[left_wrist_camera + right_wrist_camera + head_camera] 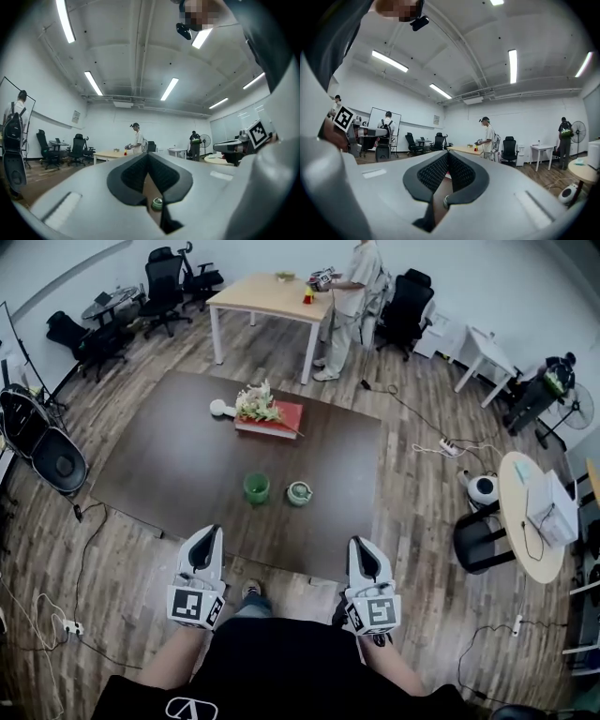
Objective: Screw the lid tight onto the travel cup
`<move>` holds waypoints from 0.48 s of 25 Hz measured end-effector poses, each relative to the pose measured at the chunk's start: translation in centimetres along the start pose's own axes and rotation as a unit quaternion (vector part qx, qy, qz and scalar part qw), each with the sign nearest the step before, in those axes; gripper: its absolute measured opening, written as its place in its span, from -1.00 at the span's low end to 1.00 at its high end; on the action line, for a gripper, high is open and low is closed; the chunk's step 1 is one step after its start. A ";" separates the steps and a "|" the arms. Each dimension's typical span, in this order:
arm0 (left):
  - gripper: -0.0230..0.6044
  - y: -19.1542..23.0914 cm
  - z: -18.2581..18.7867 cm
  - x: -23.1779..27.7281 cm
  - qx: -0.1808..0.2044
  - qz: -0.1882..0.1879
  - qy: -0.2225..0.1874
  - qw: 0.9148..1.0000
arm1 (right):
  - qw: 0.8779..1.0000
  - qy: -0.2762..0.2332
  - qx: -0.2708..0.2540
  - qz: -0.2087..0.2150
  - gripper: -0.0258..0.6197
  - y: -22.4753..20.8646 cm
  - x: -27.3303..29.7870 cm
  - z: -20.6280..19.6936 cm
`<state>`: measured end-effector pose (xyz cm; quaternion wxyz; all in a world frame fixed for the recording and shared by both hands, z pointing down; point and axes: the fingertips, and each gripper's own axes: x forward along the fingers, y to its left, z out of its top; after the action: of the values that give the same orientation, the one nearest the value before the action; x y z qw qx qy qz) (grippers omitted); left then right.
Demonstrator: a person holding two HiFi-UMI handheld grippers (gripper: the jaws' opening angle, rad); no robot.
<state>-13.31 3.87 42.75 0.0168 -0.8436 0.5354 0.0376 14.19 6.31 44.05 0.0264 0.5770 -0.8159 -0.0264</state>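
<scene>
On the dark brown table (169, 465), a green travel cup (256, 487) stands upright and open. Its pale green lid (299, 492) lies just to the right of it, apart from it. Both grippers hover over the table's near edge, well short of the cup. My left gripper (212, 532) is shut and empty, and so is my right gripper (359, 542). In the left gripper view, the shut left gripper (149, 155) leaves a gap below that shows a small green piece (156, 203) far ahead. The right gripper (448, 154) also appears shut in its own view.
A red book (272, 418) with a bunch of flowers (255, 402) and a white object (218, 408) lie at the table's far side. A person (354, 287) stands at a wooden table (267, 296) beyond. Office chairs, floor cables and a round table (527, 521) surround the area.
</scene>
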 end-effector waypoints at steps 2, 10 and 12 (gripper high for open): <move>-0.93 2.0 -0.1 2.3 -0.006 -0.016 0.000 1.000 | 1.000 0.003 -0.003 -0.015 -0.90 0.0 2.5 0.5; -0.93 7.1 -0.9 7.8 -0.020 -0.029 -0.005 0.999 | 0.999 0.005 -0.024 -0.022 -0.90 0.9 9.5 1.4; -0.93 7.4 -1.0 8.8 -0.022 -0.030 -0.005 0.999 | 1.000 0.006 -0.019 -0.022 -0.90 0.4 10.6 1.2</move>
<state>-16.24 -7.27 43.12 0.0020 -0.8592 0.5088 0.0528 10.15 -3.52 42.97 0.0413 0.5941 -0.8024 -0.0393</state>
